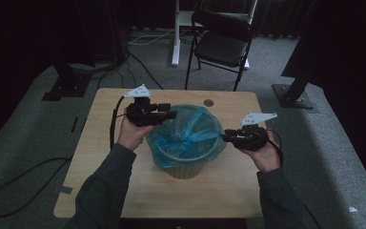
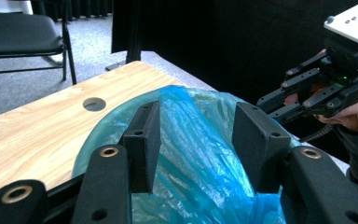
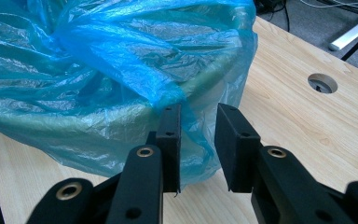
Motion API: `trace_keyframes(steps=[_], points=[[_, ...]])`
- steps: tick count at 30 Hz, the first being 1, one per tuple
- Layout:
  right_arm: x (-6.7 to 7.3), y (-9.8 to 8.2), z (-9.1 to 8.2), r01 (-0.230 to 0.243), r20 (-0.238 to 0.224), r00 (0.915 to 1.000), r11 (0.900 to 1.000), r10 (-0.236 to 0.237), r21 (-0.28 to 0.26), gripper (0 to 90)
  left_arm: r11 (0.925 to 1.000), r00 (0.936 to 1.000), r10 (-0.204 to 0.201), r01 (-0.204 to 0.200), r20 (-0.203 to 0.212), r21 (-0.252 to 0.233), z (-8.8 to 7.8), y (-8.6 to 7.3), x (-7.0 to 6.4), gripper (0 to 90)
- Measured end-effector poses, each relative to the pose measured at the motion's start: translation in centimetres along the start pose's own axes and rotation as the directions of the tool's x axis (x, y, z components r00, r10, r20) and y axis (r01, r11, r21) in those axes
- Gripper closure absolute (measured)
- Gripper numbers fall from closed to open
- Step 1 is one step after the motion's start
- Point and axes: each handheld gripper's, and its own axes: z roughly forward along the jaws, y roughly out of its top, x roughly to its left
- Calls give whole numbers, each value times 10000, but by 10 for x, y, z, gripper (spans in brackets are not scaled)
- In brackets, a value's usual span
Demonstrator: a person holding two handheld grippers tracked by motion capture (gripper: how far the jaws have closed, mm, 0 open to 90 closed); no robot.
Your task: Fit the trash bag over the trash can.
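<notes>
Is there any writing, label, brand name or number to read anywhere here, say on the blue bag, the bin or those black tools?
None: no readable text on the blue bag, the bin, the table, the left gripper or the right gripper.

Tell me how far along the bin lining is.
Done: the blue bag sits in the bin and is folded over most of the rim. In hand: the right gripper is at the rim with a stretched fold of film running to its fingers; the left gripper hovers open over the bag. Left: smoothing the bunched film inside.
</notes>
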Motion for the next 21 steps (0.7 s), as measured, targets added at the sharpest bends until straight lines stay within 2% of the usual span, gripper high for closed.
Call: trace_keyframes(steps=[13,21], points=[[1,0,2,19,-160,9999,9999,-17,121,788,9987,9982,416,-428,443,266,13,8,-6,514],[1,0,2,23,-174,9998,9999,-21,140,826,9958,9948,743,-778,699,483,22,13,-11,515]])
